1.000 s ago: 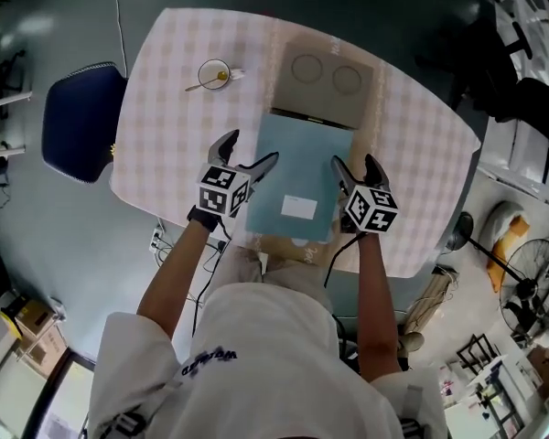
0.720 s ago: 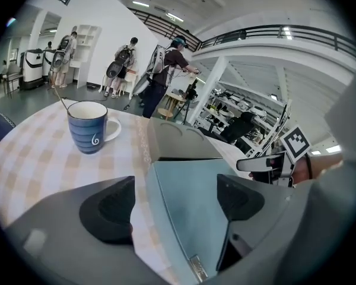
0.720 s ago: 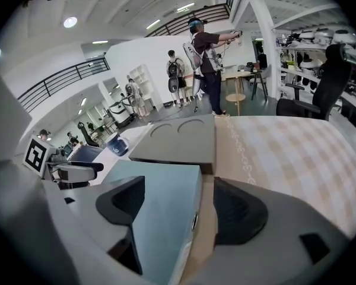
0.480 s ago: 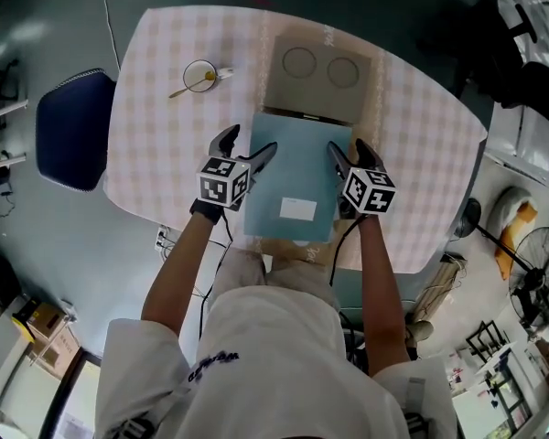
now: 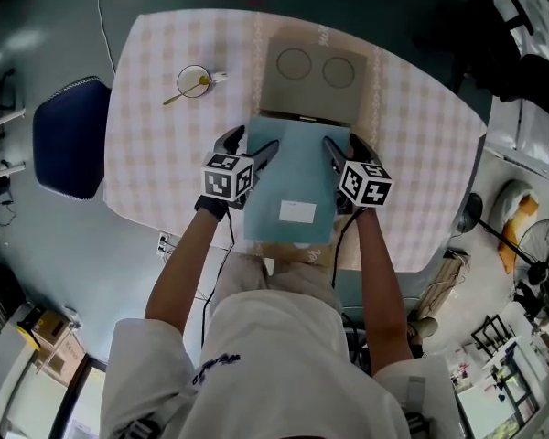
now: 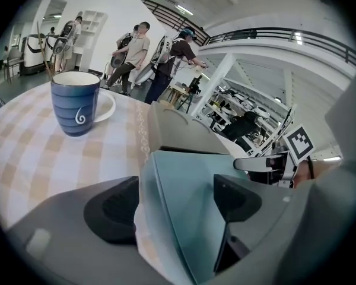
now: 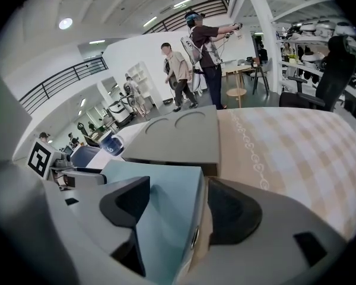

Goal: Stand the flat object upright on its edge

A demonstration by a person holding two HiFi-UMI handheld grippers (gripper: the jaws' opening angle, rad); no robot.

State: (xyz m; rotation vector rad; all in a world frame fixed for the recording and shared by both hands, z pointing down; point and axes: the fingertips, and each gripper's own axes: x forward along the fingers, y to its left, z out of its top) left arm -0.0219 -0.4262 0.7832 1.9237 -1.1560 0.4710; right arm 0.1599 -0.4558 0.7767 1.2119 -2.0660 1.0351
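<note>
The flat object (image 5: 297, 176), a thin light-blue box with a white label (image 5: 297, 210), lies flat on the near side of the table (image 5: 156, 163), at 6 o'clock from the table's middle. It does not stand on its edge yet.

The left gripper (image 5: 256, 142) is at 9 o'clock of it and points forward, slanted down. Its jaws have just been closing, but they are apart. The left edge of the flat object is between them, with one jaw outside the edge and the other over the top face. I cannot see that they press on it. The right gripper (image 5: 341, 141) is at 3 o'clock in the mirrored pose. Its jaws have also just been closing and stand apart around the right edge, one above the top face and one just beside the edge. Both bare forearms come up from 6 o'clock, almost parallel.

At 12 o'clock, just beside the far edge, lies a flat grey-brown carton (image 5: 311, 73) with two circles on its lid. It is closed and its content is hidden. At 10 o'clock, well apart, a blue mug (image 5: 194, 80) stands on a white saucer (image 6: 110, 107). Something yellow shows inside the mug and a thin handle sticks out of it. At 9 o'clock, beyond the table, is a dark blue chair (image 5: 69, 135).
</note>
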